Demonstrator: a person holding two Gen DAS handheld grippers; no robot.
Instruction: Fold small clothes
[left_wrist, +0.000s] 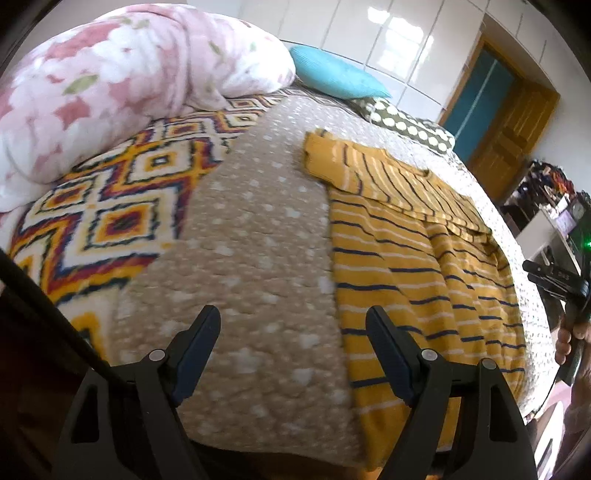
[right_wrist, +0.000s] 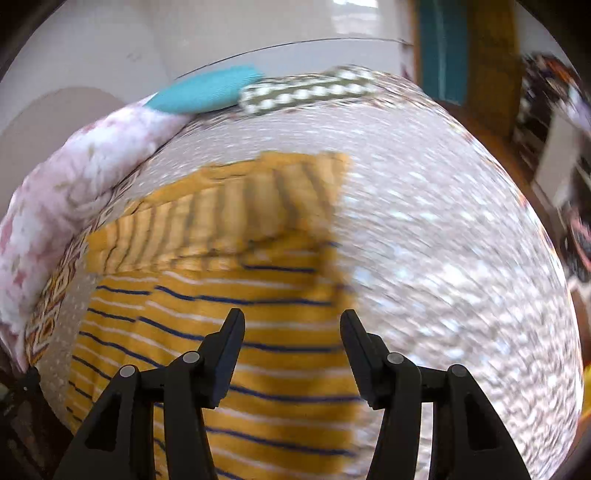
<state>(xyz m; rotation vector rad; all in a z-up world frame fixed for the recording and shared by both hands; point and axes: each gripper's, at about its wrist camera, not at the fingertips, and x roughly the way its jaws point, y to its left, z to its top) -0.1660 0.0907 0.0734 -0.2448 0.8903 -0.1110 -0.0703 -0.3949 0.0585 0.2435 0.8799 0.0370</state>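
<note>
While both grippers hung above the bed with nothing between their fingers, the yellow striped garment (left_wrist: 417, 266) lay flat on the beige star-patterned bedspread (left_wrist: 258, 236). Nearest the left wrist camera, the left gripper (left_wrist: 293, 350) stood spread wide over bare bedspread, its right finger just over the garment's left edge and its left finger well clear of the cloth. The garment stretched away from there toward the upper right, its navy and white stripes running across the body, with a sleeve folded over its far end.

At the right edge of that view, beyond the garment's right side, the right gripper (left_wrist: 554, 280) appeared, held in a hand (left_wrist: 570, 341). Its own camera was heavily blurred. There the right gripper (right_wrist: 291, 354) was parted, its jaws empty, poised over the garment's (right_wrist: 236, 332) near right portion; the left finger sat over striped cloth and the right finger about over the garment's right edge, where the bedspread (right_wrist: 443, 258) began.

Farther off, a diamond-patterned blanket (left_wrist: 110, 206) lay to the left of the bedspread, a pink floral duvet (left_wrist: 110, 81) was heaped behind it, and a teal pillow (left_wrist: 336, 75) and a dotted pillow (left_wrist: 410, 123) rested at the head. A wooden door (left_wrist: 506, 140) stood beyond.
</note>
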